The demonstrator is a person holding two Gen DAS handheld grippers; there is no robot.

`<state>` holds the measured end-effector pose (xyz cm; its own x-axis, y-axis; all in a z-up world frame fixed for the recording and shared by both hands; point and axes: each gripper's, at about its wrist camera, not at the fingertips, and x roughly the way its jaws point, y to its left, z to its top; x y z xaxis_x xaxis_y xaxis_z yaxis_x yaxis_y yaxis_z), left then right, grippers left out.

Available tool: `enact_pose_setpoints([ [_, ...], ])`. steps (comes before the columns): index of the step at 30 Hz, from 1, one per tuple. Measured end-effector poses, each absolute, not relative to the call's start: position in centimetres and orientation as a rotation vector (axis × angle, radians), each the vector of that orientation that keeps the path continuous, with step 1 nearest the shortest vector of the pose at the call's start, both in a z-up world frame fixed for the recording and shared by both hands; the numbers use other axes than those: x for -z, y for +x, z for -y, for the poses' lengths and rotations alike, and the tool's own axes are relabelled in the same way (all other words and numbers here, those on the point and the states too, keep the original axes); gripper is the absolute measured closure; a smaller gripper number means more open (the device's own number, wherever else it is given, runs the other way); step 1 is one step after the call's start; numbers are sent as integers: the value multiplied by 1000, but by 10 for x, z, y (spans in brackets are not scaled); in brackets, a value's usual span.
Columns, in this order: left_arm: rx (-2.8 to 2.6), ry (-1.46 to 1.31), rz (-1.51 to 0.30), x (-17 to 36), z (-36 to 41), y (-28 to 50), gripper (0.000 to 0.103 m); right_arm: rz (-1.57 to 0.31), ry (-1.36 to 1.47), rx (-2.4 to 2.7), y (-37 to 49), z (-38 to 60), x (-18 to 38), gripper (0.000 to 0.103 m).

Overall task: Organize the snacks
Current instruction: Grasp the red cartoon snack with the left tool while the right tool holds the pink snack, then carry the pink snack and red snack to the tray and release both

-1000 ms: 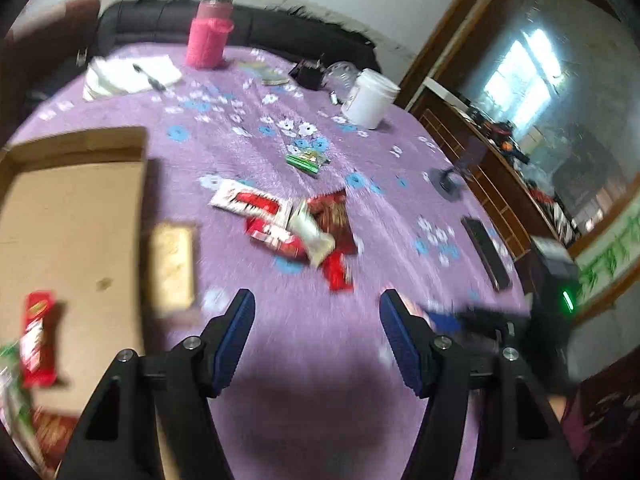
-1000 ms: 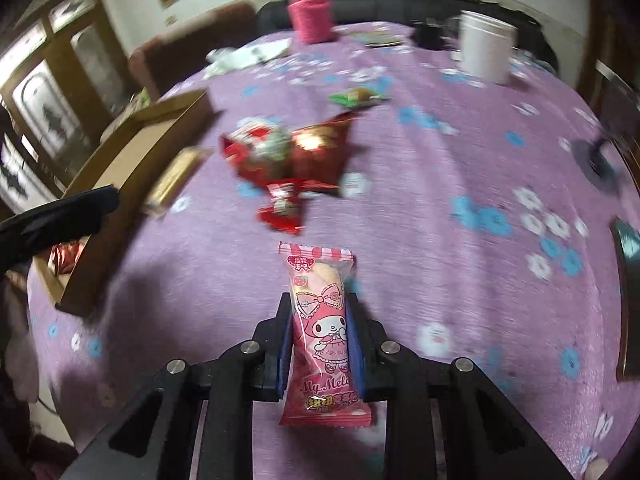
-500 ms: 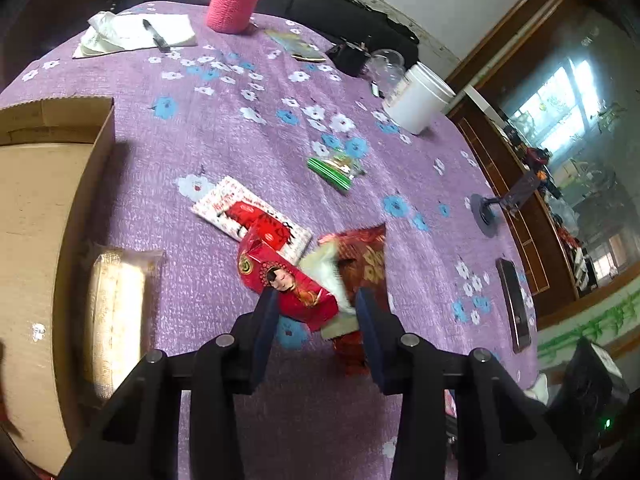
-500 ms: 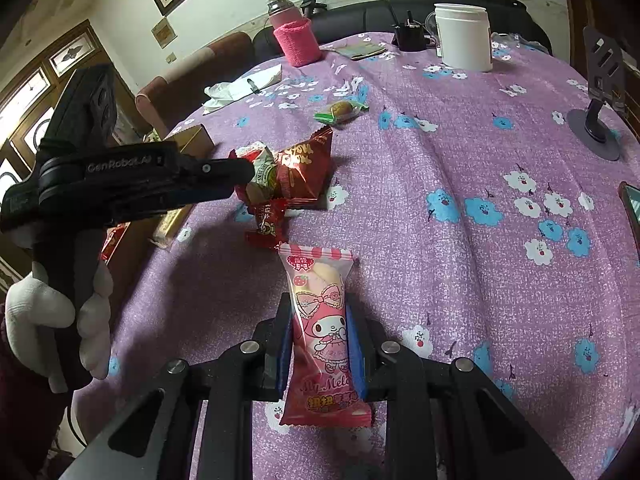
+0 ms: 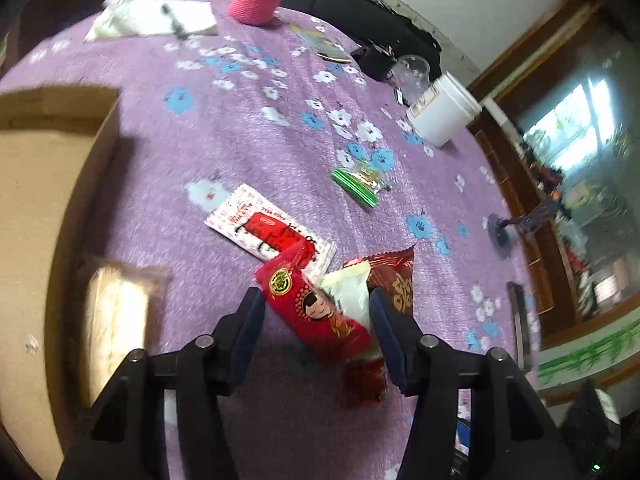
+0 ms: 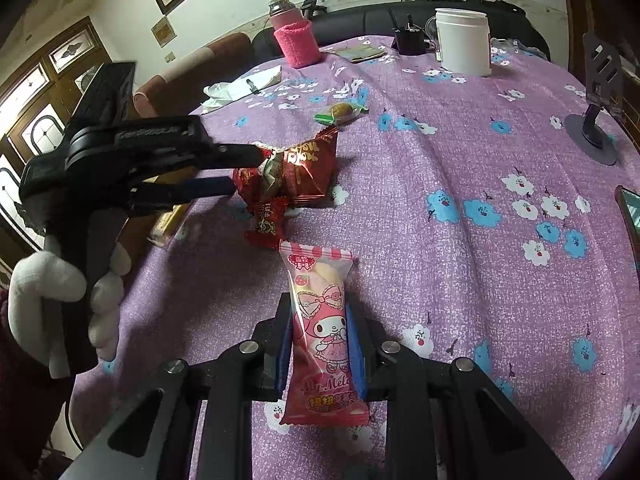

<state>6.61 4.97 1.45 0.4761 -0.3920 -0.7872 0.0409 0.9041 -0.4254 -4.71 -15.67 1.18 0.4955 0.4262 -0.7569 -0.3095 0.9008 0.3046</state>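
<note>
A pile of snacks lies mid-table: a red packet with a cartoon face [image 5: 316,316], a white packet [image 5: 350,290], a dark red foil bag [image 5: 394,280] and a small red candy [image 6: 266,220]. My left gripper [image 5: 316,322] is open, its fingers straddling the red packet and white packet; it also shows in the right wrist view [image 6: 232,170]. A white-and-red flat packet [image 5: 268,230] and a green-edged snack [image 5: 358,182] lie beyond. My right gripper [image 6: 320,336] is shut on a pink My Melody packet [image 6: 322,328], held above the cloth.
A cardboard box [image 5: 44,184] stands at the left with a tan wrapped bar [image 5: 116,320] beside it. A pink-sleeved bottle [image 6: 296,36], white jar [image 6: 464,40], papers with a pen [image 5: 160,20], a phone stand [image 6: 596,120] and a phone [image 5: 518,324] sit around the purple floral cloth.
My left gripper has moved forward over the snack pile and opened wider around the red and white packets. My right gripper holds the pink packet almost still.
</note>
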Motion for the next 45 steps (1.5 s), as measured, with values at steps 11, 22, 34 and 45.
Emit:
enact_pose_setpoints([
  [11,339,-374,-1020,-21,-48,45,84,-942,112,-451,-51,154,-12,78],
  [22,389,-550,-885,-75,-136,-12,84,-877,183,-528,-64,137,-53,78],
  [34,280,-621,-826,-81,-239,-37,83,-890,132,-702,-49,22,-89,77],
  [45,560,-652,-903,-74,-167,-32,84,-940,259,-518,-48,88,-68,77],
])
